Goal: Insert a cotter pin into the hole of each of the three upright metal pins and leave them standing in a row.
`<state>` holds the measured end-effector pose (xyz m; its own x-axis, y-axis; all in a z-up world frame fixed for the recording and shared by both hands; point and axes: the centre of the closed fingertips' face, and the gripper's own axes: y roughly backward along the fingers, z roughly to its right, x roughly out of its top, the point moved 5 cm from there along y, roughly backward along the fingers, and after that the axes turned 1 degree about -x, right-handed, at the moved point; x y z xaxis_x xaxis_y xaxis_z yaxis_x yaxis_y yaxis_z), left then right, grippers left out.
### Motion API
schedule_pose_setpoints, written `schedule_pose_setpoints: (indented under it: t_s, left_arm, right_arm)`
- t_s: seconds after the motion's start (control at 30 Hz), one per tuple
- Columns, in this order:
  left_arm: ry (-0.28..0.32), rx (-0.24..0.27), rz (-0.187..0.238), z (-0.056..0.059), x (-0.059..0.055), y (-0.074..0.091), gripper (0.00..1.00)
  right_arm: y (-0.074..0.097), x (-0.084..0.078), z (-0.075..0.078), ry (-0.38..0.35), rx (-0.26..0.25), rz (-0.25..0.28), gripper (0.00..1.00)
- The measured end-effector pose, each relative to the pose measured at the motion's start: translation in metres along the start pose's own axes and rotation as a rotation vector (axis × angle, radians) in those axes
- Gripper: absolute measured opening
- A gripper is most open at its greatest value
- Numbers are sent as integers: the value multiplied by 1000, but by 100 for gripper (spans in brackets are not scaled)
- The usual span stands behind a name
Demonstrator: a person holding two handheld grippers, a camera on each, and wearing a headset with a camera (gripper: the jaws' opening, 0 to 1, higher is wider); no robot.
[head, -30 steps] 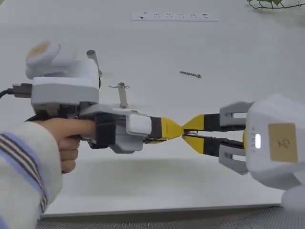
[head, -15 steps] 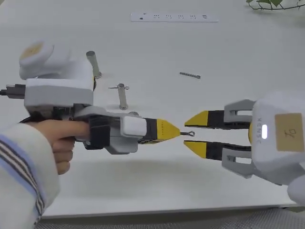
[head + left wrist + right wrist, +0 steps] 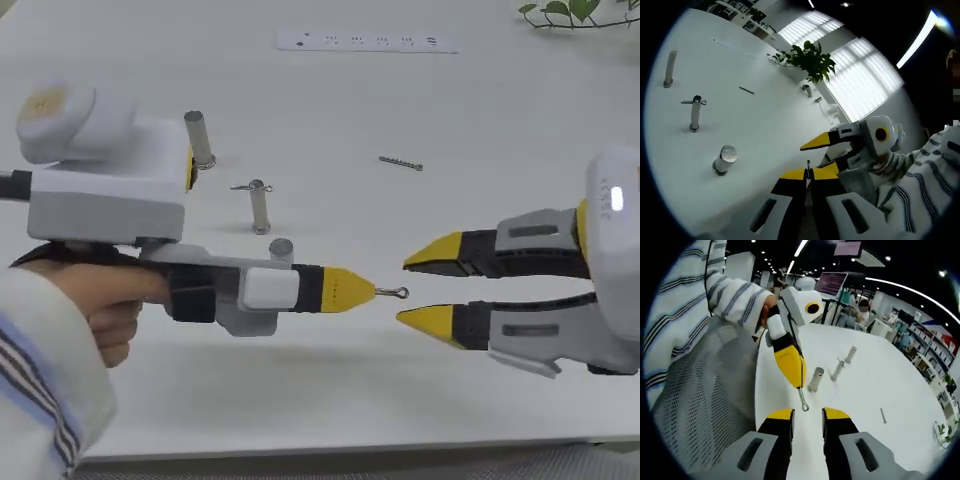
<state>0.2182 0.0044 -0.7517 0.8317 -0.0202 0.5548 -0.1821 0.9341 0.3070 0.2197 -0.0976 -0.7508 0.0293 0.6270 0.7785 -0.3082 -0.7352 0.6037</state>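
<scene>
On the desk (image 3: 330, 100), three upright metal pins (image 3: 259, 208) are standing in a slanted row, the middle one carrying an inserted cotter pin (image 3: 247, 186). The left tongs (image 3: 368, 291) are pinching tight on a held cotter pin (image 3: 390, 292) above the desk. Its loop is pointing at the right tongs (image 3: 402, 291), which are gaping wide, holding nothing.

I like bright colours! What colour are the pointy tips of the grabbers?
Yellow, on both left gripper and right gripper; clearest in head view.

The left gripper (image 3: 368, 291), jaws pinched on a cotter pin (image 3: 392, 293), points tip-to-tip at the right gripper (image 3: 403, 291), whose jaws stand apart.
</scene>
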Motion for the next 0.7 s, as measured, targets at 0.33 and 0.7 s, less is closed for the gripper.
schedule_pose_setpoints:
  t_s: [0.33, 0.7]
  left_arm:
    - [-243, -22, -27, 6, -2, 2, 0]
    - [-405, -28, -70, 5, -4, 5, 0]
  right_arm:
    - [1, -1, -6, -150, 115, 34, 22]
    - [-1, 5, -10, -219, 177, 90, 20]
